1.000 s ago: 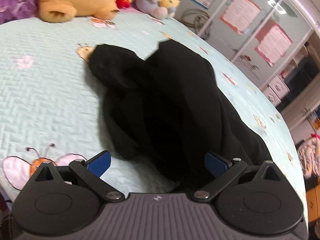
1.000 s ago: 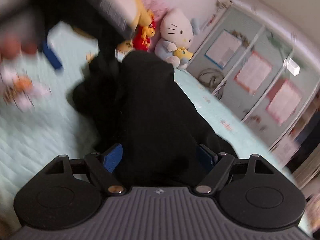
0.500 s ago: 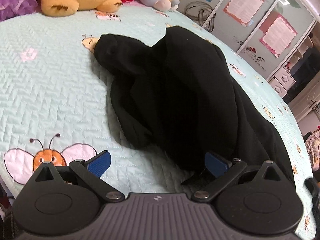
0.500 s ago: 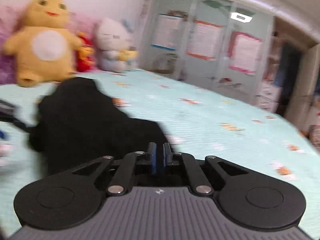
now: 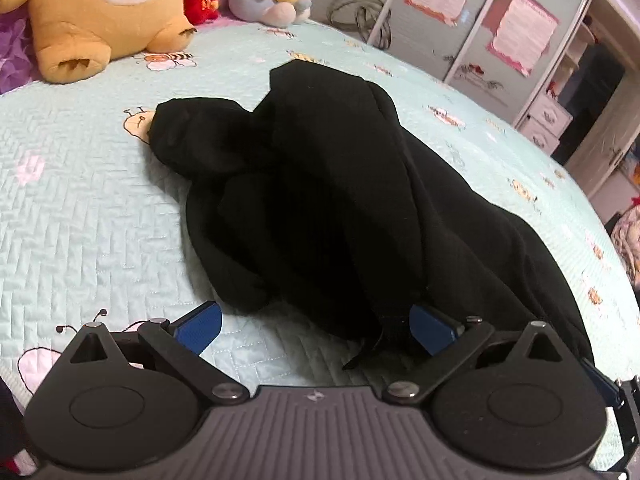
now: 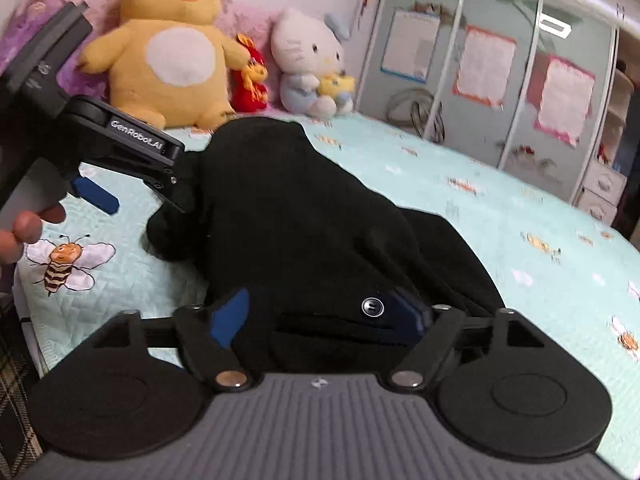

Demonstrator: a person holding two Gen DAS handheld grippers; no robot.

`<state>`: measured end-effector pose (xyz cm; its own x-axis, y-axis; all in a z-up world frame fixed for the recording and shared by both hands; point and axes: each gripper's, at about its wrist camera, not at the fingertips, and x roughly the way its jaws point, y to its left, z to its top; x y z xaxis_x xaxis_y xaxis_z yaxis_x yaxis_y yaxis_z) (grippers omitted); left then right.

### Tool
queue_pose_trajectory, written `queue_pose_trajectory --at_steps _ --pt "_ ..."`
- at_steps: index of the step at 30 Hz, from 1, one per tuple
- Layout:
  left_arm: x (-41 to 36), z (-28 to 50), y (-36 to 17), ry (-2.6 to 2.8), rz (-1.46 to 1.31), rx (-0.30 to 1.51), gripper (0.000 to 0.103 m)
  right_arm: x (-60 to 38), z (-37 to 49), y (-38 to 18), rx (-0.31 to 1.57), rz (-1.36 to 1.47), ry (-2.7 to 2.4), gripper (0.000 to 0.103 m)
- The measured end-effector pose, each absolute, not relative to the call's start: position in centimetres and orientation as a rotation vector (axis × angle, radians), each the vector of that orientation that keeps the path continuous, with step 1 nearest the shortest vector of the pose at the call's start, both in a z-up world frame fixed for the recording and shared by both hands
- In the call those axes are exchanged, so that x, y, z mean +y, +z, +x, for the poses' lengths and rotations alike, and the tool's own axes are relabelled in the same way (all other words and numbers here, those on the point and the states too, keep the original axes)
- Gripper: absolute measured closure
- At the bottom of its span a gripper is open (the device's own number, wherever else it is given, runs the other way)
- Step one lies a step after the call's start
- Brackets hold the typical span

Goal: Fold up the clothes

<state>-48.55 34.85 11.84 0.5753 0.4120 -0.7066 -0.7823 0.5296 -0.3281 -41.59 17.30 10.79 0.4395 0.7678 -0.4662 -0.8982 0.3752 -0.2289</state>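
A crumpled black garment (image 5: 320,180) lies in a heap on the pale green quilted bed (image 5: 80,220). My left gripper (image 5: 316,326) is open at the heap's near edge. Its right pad (image 5: 432,328) touches the cloth and its left pad (image 5: 200,326) is over bare quilt. In the right wrist view the same garment (image 6: 288,208) fills the middle. My right gripper (image 6: 316,314) is open with the garment's near edge and a dark button (image 6: 372,306) between its fingers. The left gripper (image 6: 136,200) appears there at the heap's left side, held by a hand (image 6: 24,228).
Plush toys line the back of the bed: a large yellow one (image 6: 168,48), a small red one (image 6: 250,80) and a white cat (image 6: 310,68). Wardrobe doors with pink posters (image 6: 484,68) and white drawers (image 5: 548,120) stand beyond the bed's right side.
The right gripper, shut and swinging half a second ago, is now open around the garment's near edge. The left gripper stayed open and shifted slightly along the heap.
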Motion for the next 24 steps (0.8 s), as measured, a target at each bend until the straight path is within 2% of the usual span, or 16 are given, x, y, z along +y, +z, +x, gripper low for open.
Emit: queue_pose_trajectory --at_steps 6,13,19,24 --pt "37.9 -49.8 11.8 0.794 -0.896 0.529 0.0 19.2 -43.1 10.2 0.26 -0.578 1.088 0.023" --pt "37.8 -48.9 13.1 0.768 -0.82 0.552 0.0 21.5 -45.1 9.3 0.188 -0.693 1.097 0.023" --pt "40.7 -49.2 12.1 0.817 -0.931 0.517 0.0 23.6 -46.8 8.5 0.12 -0.793 1.102 0.021" --pt "45.5 -50.5 10.8 0.856 -1.059 0.449 0.0 27.3 -47.1 4.5 -0.011 -0.994 0.994 0.021"
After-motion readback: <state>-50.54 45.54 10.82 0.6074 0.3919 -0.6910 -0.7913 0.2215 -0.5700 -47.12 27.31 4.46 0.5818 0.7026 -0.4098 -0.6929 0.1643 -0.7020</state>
